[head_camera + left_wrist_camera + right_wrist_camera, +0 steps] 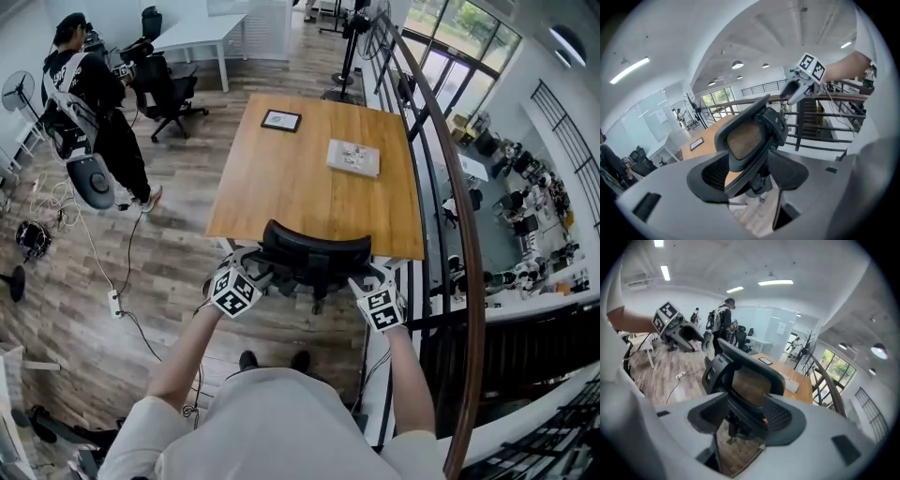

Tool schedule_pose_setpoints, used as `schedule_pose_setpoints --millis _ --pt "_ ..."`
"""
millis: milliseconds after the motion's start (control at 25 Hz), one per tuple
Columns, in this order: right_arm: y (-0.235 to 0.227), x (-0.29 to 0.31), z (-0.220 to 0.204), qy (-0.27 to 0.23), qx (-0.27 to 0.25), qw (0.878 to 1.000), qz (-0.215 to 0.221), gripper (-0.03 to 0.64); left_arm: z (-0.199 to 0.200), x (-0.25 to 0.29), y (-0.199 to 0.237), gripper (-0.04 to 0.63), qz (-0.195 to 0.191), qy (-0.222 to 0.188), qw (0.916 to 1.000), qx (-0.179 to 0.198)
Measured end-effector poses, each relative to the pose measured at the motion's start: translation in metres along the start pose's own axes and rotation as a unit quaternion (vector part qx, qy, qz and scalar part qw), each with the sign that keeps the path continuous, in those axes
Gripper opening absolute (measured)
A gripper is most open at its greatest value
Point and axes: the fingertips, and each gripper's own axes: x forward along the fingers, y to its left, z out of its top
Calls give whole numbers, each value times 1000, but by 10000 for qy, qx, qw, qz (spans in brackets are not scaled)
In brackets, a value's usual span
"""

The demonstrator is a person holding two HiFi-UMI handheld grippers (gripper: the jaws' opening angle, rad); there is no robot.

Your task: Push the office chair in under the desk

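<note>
1. While both tools flank the chair, neither grips it. The left tool (255,274) and the right tool (364,281) are released, jaws wide apart, one at each side of the black mesh-backed office chair (314,251).
2. Left gripper view: jaws spread and nothing pressed between them. The chair's curved headrest (749,137) lies beyond the gap, apart from the tool. The right gripper view shows the same, with the headrest (749,376) past the open jaws.
3. Chair position: lower centre of the head view, its back at the near edge of the light wooden rectangular worktop (281,192). The seat is not visible and is presumably beneath the top.
4. On the worktop, well apart from the chair: a small dark-framed tablet (280,120) and a flat white booklet (353,157). Neither is in the chair's way.
5. Judgement: the push looks at or near its end, with the chair back about level with the worktop edge. Whether the seat can go in further cannot be told.
6. Next move, if travel remains: set both tools evenly on the two sides of the backrest. Push straight toward the top of the frame so the chair does not swivel off line. If no travel remains, draw both tools clear.
</note>
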Motion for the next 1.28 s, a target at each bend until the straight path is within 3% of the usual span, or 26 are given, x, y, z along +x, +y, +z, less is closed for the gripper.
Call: schedule_pose_setpoints --millis 160,320,480,760,960,1280 --pt "-2 -18 25 -438 593 9973 10 236 24 -20 7 250 -108 -471 9977 -483" --pt "7 -35 53 -820 937 9920 200 236 42 -36 16 241 -9 -809 9952 -560" --pt "11 -52 66 -1141 1097 9874 65 233 55 -53 20 219 95 -1107 9910 -753" --pt "6 -80 80 -1687 1457 9746 -232 196 57 -87 44 156 352 -1694 9652 -1962" --pt "3 -98 82 -1948 1599 9666 -465 121 58 -110 50 97 681 -1906 9572 -2067" --pt "8 -114 86 -2150 1636 9606 -652 58 62 -119 42 55 732 -2035 9525 -2142"
